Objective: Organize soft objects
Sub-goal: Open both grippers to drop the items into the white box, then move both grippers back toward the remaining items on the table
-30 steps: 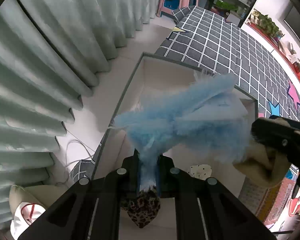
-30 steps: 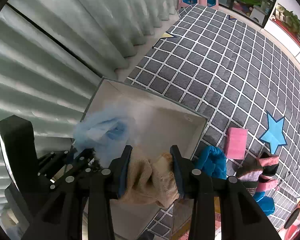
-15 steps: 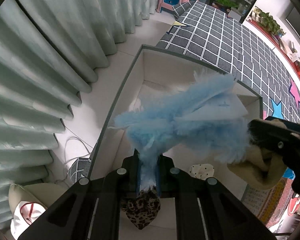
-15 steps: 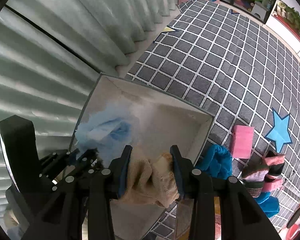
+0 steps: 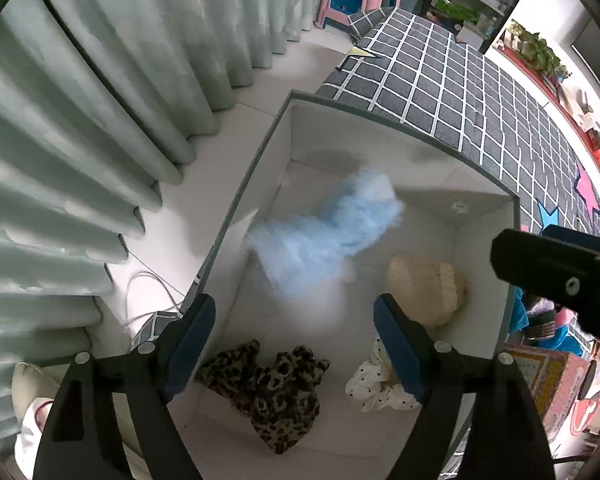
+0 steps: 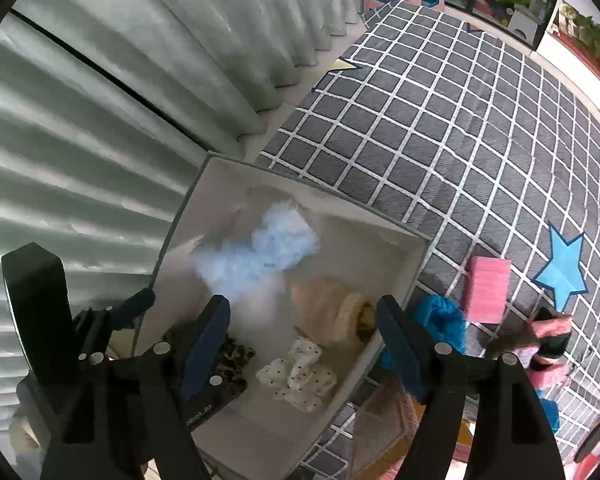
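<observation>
Both grippers, left and right, gape empty above the box; remaining blue soft item lies outside its right wall, nearer the right gripper.

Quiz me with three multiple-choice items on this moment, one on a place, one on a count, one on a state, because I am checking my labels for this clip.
1. Where is the leopard-print cloth?
A. inside the white box
B. on the checked rug
C. on the pink stool

2. How many soft items show inside the box?
A. two
B. four
C. six

3. How do the jaws of the left hand-held gripper stand?
A. shut on the blue fluffy item
B. open, holding nothing
C. shut on the beige item

Key: 1 A, it lies on the box floor. 2 B: blue fluffy, beige, leopard-print, and white dotted cloth. 3 B, the fingers stand wide apart with the box floor between them.
</observation>
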`<state>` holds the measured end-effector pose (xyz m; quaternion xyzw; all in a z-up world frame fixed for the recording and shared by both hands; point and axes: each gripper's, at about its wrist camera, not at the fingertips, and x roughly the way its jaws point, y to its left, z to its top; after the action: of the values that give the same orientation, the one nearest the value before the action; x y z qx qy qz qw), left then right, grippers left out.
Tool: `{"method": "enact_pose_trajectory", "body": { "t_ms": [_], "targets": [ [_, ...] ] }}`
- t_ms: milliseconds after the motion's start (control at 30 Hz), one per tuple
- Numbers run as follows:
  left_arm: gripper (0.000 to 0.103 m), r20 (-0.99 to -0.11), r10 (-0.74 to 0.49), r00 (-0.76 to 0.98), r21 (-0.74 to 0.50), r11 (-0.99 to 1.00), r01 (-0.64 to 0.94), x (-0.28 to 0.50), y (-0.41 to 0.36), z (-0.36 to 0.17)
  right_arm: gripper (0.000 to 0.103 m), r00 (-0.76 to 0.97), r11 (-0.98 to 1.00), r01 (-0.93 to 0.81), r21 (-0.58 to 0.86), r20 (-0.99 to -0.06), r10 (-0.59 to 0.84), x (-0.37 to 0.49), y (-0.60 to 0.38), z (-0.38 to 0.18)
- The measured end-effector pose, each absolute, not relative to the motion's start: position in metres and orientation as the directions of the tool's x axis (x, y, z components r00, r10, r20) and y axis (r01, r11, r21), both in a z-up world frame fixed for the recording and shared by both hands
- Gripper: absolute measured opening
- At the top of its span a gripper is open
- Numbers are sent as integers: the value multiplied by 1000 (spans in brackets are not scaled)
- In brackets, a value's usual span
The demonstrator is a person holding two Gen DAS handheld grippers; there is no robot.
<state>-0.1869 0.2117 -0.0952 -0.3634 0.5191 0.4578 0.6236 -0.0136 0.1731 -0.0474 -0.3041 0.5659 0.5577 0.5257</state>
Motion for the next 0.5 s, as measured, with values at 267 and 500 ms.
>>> {"method": "enact_pose_trajectory", "body": {
  "t_ms": [267,500],
  "targets": [
    [94,-984,106,142,-97,343,-934,-179,206,-89,103,-262,229,-919,322,-930,256,8,156,-33],
    [103,-967,96,234,-183,374,-909,-154,203,-63,103,-258,317,-884,343,-925,280,59,120,-18]
  ]
}}
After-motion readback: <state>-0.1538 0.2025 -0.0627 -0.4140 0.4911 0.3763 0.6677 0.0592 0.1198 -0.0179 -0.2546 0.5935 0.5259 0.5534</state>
